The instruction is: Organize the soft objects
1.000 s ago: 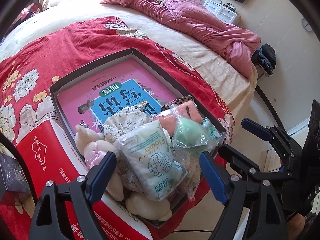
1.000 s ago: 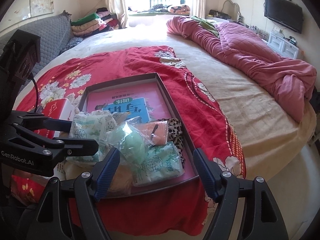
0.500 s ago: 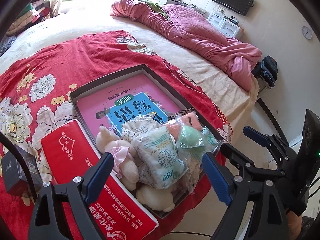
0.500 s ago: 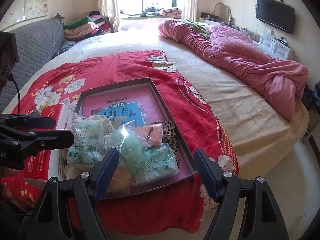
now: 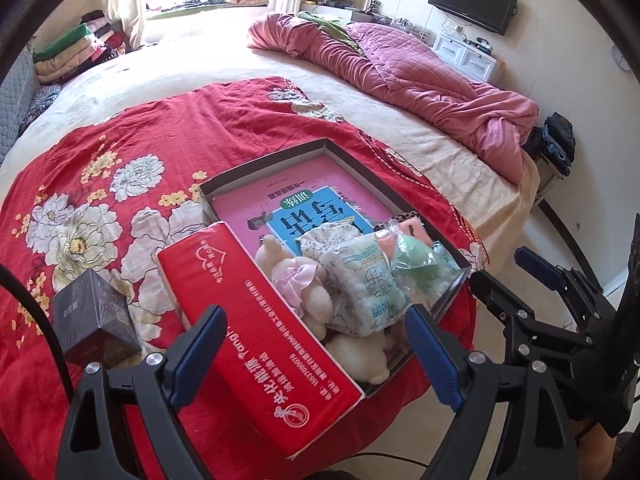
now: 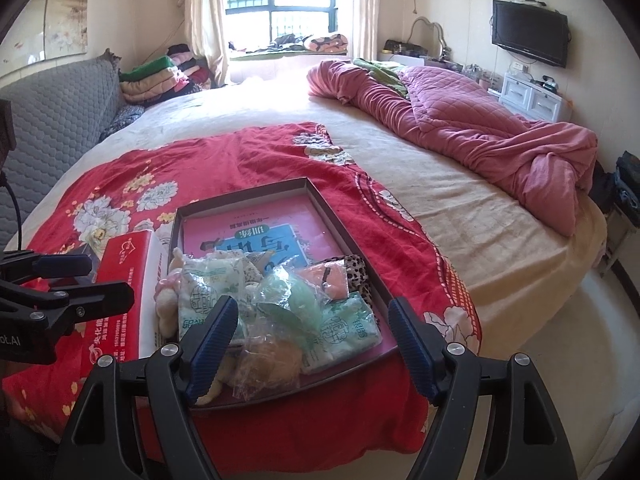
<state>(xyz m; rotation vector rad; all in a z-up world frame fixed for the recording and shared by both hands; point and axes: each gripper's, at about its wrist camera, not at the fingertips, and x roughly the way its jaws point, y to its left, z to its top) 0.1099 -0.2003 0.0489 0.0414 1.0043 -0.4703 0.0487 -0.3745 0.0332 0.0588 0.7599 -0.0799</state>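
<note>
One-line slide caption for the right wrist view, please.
Open right gripper hovers over a shallow dark tray of plastic-wrapped soft packets on a red floral bedspread.

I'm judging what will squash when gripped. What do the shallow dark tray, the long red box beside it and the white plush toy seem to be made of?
Shallow dark tray: probably cardboard, matte, with thin folded walls. Long red box: glossy printed card, sharp edges; contents unseen. White plush toy: fuzzy fabric, rounded stuffed limbs, likely squashes.

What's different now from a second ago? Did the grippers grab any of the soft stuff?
No. Both grippers pulled back and up, so more of the bed shows. The left gripper and right gripper stayed open and empty. The tray and its soft packets stayed put.
</note>
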